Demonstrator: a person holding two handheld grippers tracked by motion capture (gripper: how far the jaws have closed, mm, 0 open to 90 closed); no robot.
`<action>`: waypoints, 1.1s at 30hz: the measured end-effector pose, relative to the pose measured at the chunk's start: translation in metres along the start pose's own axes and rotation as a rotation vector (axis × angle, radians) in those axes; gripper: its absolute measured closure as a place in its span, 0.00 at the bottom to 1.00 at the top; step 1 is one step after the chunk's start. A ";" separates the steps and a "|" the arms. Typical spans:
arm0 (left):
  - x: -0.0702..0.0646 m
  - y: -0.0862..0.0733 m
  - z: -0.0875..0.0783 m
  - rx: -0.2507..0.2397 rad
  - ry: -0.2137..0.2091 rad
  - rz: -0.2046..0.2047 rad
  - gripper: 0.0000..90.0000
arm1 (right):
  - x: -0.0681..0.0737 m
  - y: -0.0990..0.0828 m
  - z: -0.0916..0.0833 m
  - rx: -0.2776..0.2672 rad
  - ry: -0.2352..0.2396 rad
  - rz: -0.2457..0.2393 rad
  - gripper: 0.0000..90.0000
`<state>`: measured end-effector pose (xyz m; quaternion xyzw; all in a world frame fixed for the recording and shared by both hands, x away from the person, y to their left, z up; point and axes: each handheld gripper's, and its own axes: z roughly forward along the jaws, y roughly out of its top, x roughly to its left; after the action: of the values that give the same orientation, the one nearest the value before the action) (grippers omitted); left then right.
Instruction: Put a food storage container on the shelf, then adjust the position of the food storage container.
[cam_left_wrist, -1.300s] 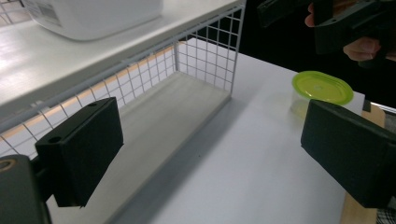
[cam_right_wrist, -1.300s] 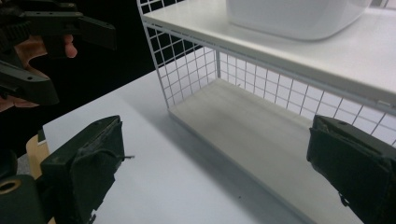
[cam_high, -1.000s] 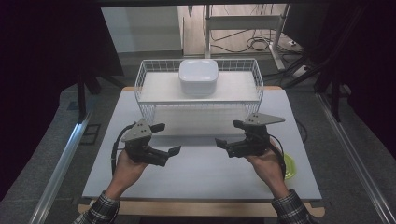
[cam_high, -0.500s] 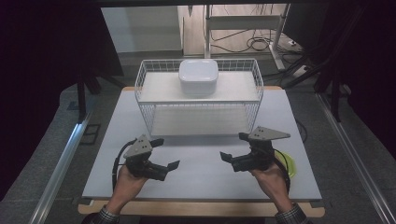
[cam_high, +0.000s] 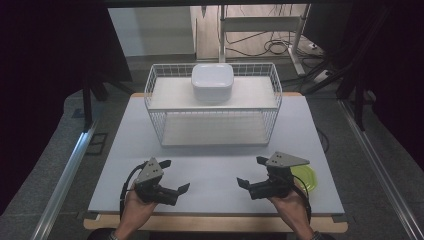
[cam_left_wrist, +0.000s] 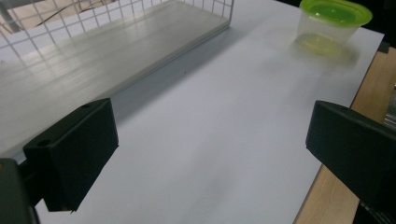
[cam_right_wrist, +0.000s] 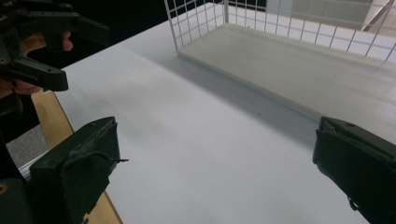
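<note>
My left gripper (cam_high: 176, 175) hovers open over the near left of the white table top (cam_high: 215, 165), with nothing between its jaws. My right gripper (cam_high: 250, 171) stands open at the near right, also holding nothing. The two point inward at each other. A clear cup with a green lid (cam_high: 306, 177) sits just behind the right hand; in the left gripper view the cup (cam_left_wrist: 334, 21) stands far ahead, beyond the open left gripper (cam_left_wrist: 210, 154). The right gripper view looks past its own open right gripper (cam_right_wrist: 215, 163) to the left gripper (cam_right_wrist: 42, 42) at the upper left.
A white wire rack (cam_high: 212, 107) with two shelves stands at the back middle of the table. A white lidded box (cam_high: 212, 82) rests on its top shelf. The rack's lower shelf (cam_left_wrist: 116, 42) (cam_right_wrist: 303, 60) is bare. The table's wooden front edge (cam_high: 215, 222) lies under both hands.
Both hands have drawn their grippers back from the table's middle toward the near edge. The jaws stay open and the rack, box and cup have not moved.
</note>
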<state>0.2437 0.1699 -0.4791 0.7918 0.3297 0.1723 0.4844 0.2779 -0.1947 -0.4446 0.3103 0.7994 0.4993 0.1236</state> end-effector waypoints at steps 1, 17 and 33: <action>0.000 -0.005 -0.001 0.007 0.011 0.000 0.02 | 0.001 -0.005 0.001 0.009 -0.004 -0.001 0.01; -0.009 -0.040 -0.002 0.083 0.046 0.010 0.01 | 0.010 -0.038 0.016 0.116 -0.033 -0.068 0.01; -0.007 -0.044 -0.001 0.083 0.059 0.012 0.01 | 0.000 -0.038 0.014 0.159 -0.101 -0.014 0.00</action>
<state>0.2224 0.1794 -0.5171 0.8078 0.3458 0.1848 0.4402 0.2706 -0.1960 -0.4845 0.3385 0.8313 0.4172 0.1424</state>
